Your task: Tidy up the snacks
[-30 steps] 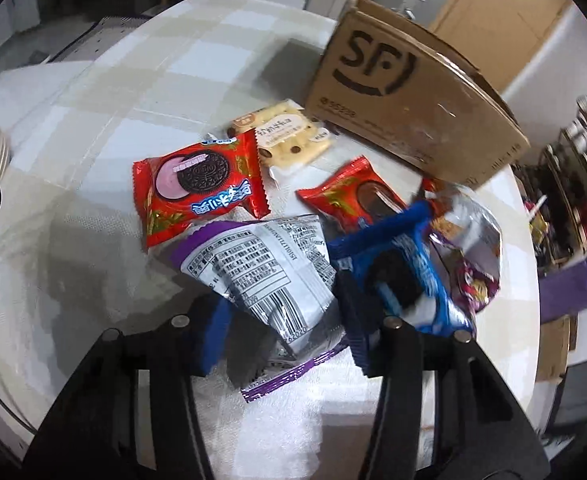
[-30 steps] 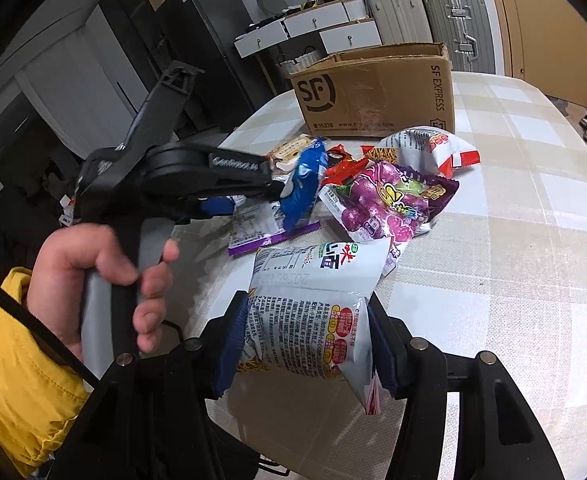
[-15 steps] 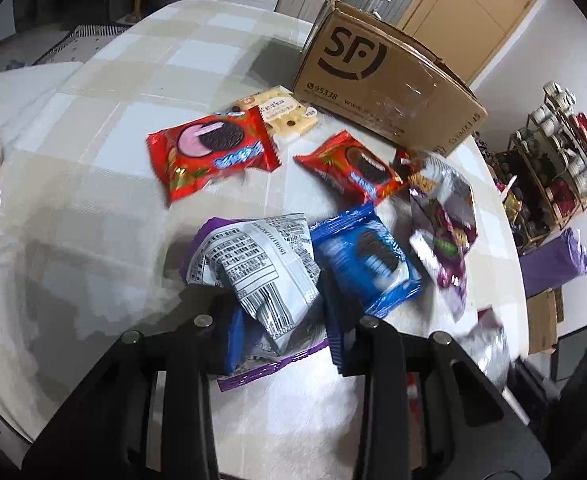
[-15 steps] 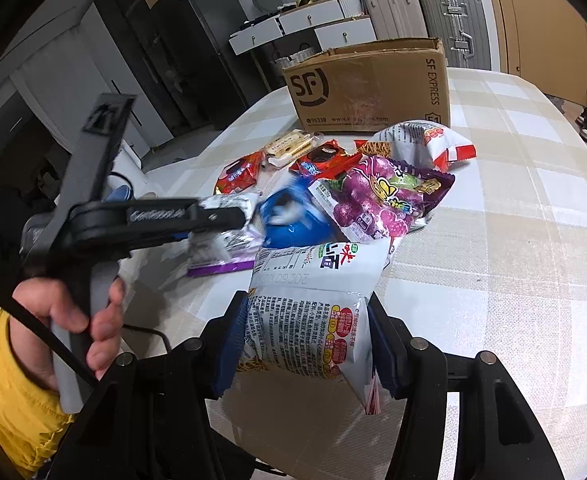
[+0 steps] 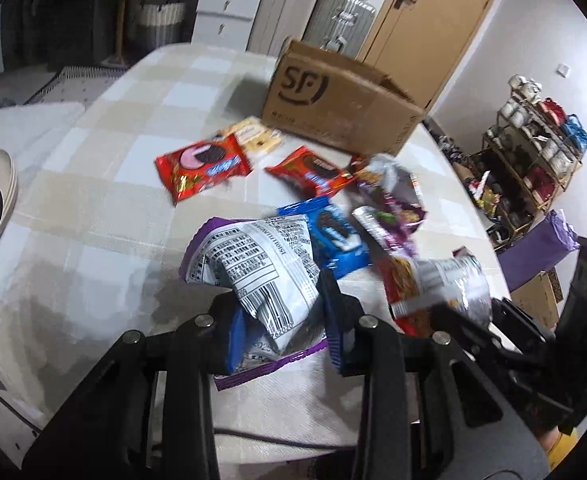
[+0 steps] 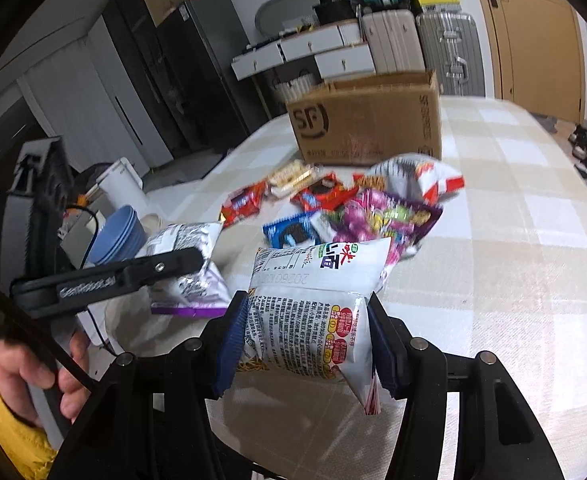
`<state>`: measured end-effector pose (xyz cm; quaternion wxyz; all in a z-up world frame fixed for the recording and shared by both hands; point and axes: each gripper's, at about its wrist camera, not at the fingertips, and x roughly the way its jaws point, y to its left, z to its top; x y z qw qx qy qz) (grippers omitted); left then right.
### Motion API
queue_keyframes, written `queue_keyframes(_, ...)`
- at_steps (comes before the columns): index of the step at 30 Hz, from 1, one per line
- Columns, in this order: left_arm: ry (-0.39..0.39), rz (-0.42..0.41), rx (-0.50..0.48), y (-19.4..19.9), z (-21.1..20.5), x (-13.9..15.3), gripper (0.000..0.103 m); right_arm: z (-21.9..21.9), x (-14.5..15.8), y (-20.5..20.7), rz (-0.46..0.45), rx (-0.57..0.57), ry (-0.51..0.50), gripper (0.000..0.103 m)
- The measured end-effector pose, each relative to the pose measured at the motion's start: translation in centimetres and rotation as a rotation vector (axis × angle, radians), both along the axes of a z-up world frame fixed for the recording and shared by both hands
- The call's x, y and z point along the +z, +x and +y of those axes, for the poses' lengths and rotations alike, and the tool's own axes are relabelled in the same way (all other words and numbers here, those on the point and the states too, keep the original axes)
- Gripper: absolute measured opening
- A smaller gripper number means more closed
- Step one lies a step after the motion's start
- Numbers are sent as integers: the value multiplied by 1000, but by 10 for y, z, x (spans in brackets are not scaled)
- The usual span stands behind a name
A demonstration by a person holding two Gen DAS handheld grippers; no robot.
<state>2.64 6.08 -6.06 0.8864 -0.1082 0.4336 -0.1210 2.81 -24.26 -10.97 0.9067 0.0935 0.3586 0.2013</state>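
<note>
My left gripper point(image 5: 283, 322) is shut on a silver and purple snack bag point(image 5: 253, 264), held just above the near table edge; it also shows in the right wrist view point(image 6: 185, 256). My right gripper point(image 6: 305, 344) is shut on a white noodle snack bag point(image 6: 313, 300), lifted over the table; that bag shows in the left wrist view point(image 5: 437, 284). Loose snacks lie ahead: a blue cookie pack point(image 5: 333, 236), two red cookie packs point(image 5: 201, 164) point(image 5: 309, 170), a yellow biscuit pack point(image 5: 253, 134) and a purple candy bag point(image 6: 381, 216). An open SF cardboard box point(image 5: 333, 100) stands behind them.
The checked tablecloth point(image 6: 513, 220) covers the round table. Blue bowls point(image 6: 117, 236) and a white appliance point(image 6: 121, 184) stand left of the table. Suitcases point(image 6: 449, 44) and drawers line the far wall. A shelf of jars point(image 5: 533, 152) is at the right.
My left gripper closed on the silver and purple bag and pulled back toward the near edge with it. The right gripper kept hold of the white bag and rose slightly.
</note>
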Motion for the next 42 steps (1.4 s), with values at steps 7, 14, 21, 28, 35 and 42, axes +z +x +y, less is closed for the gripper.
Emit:
queue_keyframes(7,31,-130,-19,-31,-10,42,29,-6,25,-16,-110,25,103,56)
queue_keyframes(14,48,-229,-35,-52,-17,74,29,-11,48,-28,-188,-15,111,56)
queue_keyframes(21,45,-260,-38,-55,-20,87,29,-16,63,-26,-211,-37,115,56)
queue_keyframes(28,46,-313,-44,-45,-24,115,29,-21,89,-16,-266,-41,121,56)
queue_keyframes(35,46,-357,-61,-23,-32,149,30,-28,116,5,-313,-46,131,56)
queue_keyframes(42,56,-371,-80,23,-44,178,30,-34,136,43,-325,-80,132,56)
